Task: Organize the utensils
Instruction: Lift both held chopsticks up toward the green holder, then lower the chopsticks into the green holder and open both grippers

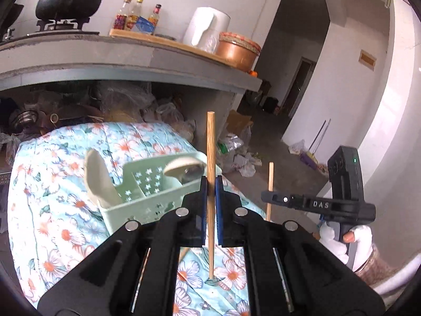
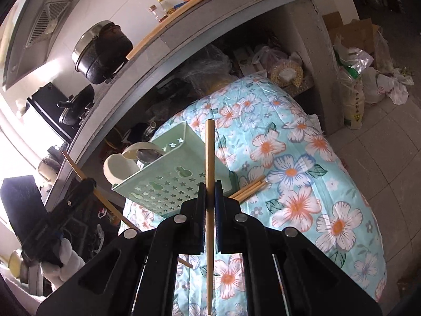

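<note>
Currently, left tongs are clenching one wooden chopstick upright; right tongs are clenching another chopstick. Green utensil basket is sitting at ten o'clock on the floral cloth. Risk: thin sticks pivoting between pads, missing the compartment.

left chopstick: mid part hidden betw pads. basket near corner behind gripper. right chopstick bottom tip cut off by frame edge. bottle labels too small to read.
</note>
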{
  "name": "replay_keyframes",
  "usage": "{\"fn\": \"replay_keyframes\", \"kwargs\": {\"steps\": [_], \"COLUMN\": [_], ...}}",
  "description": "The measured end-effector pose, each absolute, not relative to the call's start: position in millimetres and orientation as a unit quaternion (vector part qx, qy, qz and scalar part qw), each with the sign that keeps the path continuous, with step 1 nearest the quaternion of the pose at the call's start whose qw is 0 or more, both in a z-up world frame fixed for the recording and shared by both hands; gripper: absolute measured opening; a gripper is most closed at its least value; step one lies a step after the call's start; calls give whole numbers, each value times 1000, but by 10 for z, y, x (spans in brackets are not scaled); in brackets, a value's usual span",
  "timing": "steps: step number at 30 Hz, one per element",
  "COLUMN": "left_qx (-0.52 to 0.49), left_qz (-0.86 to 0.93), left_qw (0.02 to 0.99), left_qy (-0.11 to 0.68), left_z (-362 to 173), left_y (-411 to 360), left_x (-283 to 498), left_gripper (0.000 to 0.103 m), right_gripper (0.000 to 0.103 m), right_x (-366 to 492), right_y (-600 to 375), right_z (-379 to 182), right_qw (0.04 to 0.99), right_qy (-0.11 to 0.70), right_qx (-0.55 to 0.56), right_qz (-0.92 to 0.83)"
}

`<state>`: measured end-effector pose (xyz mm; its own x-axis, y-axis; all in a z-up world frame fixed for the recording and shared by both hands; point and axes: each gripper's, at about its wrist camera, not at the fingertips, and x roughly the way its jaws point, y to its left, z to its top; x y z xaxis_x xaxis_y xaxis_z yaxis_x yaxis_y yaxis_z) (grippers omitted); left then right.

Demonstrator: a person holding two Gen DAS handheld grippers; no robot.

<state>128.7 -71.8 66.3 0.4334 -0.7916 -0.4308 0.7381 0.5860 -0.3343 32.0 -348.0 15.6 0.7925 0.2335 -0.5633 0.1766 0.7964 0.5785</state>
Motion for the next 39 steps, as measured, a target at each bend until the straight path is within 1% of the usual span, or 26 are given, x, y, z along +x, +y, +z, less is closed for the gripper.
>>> {"fn": "replay_keyframes", "kwargs": {"steps": [8,14,17,21,28,32,33,35,39], "left_qx": [-96,-90,-87,-64,-45,-56,-57,-57,-60], "left_qz": [-441,-402,-376,-339,-324,-315,-315,-312,-301], "left_qw": [871,899,910,924,916,910,910,912,919], "left_qy": [195,151,151,162,231,262,262,261,248], "left_z": [1467,1728,1679,1465,925,785,774,763,811], "left_y": [-353,-322,-407,-601,-874,-867,-854,-830,-759], "left_x": [1457,1557,1709,1905,2206,2283,2276,2251,2176], "left_gripper": [5,5,5,5,5,5,6,17,27], "right_gripper": [6,6,6,6,6,6,6,6,6], "right_x": [336,357,343,378,528,682,736,867,1169], "right_y": [-3538,-3671,-3712,-3761,-3770,-3740,-3736,-3718,-3626], "right_z": [612,1038,1290,1494,1742,1904,1937,2002,2138], "right_qw": [909,924,936,945,957,962,963,961,963], "right_qy": [277,237,212,190,169,151,148,144,127], "right_qx": [306,290,269,249,220,205,205,208,207], "right_qz": [60,83,86,88,86,95,97,107,119]}}
